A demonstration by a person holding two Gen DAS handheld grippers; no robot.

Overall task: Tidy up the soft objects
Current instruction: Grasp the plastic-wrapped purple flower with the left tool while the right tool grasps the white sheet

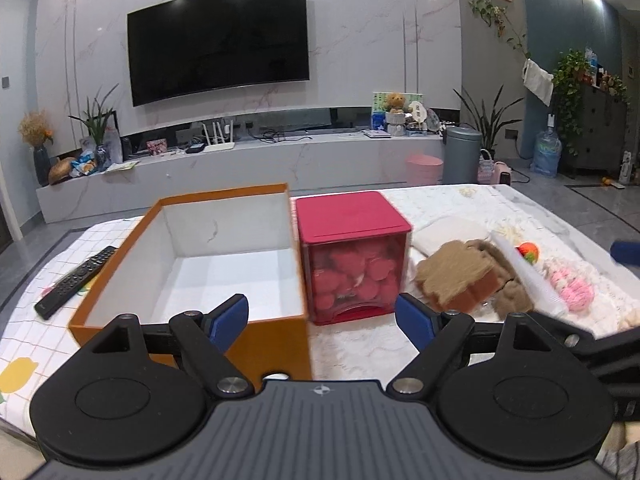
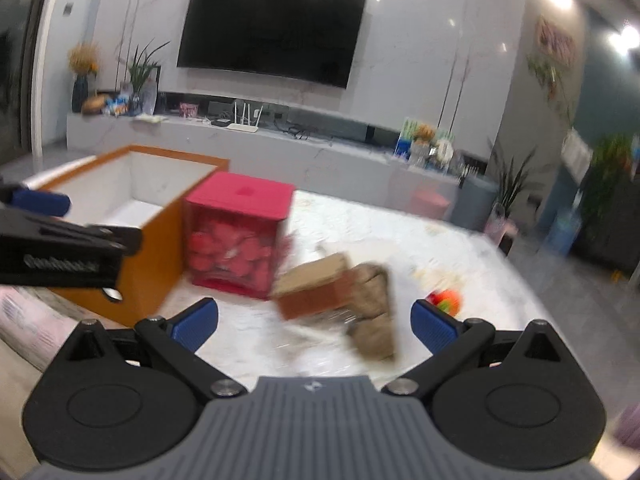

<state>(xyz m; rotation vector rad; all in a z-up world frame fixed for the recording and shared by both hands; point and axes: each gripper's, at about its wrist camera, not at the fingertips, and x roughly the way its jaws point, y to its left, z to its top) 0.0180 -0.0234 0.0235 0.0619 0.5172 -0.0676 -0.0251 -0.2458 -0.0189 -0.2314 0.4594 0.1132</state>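
An open orange box (image 1: 192, 264) with a white inside stands on the table, empty; it also shows in the right wrist view (image 2: 132, 216). A red cube container (image 1: 354, 256) full of red soft pieces stands right of it (image 2: 236, 236). A brown fuzzy soft object (image 1: 460, 276) lies right of the cube (image 2: 344, 296), with a pink knitted piece (image 1: 570, 286) and an orange ball (image 1: 528, 250) beyond. My left gripper (image 1: 322, 322) is open and empty, in front of the box and cube. My right gripper (image 2: 314, 322) is open and empty, just short of the brown object.
A black remote (image 1: 76, 280) lies left of the orange box on a checked cloth. A white paper roll (image 1: 528, 276) lies across the soft pile. The left gripper's body (image 2: 60, 244) reaches into the right wrist view. A TV wall and low cabinet stand behind.
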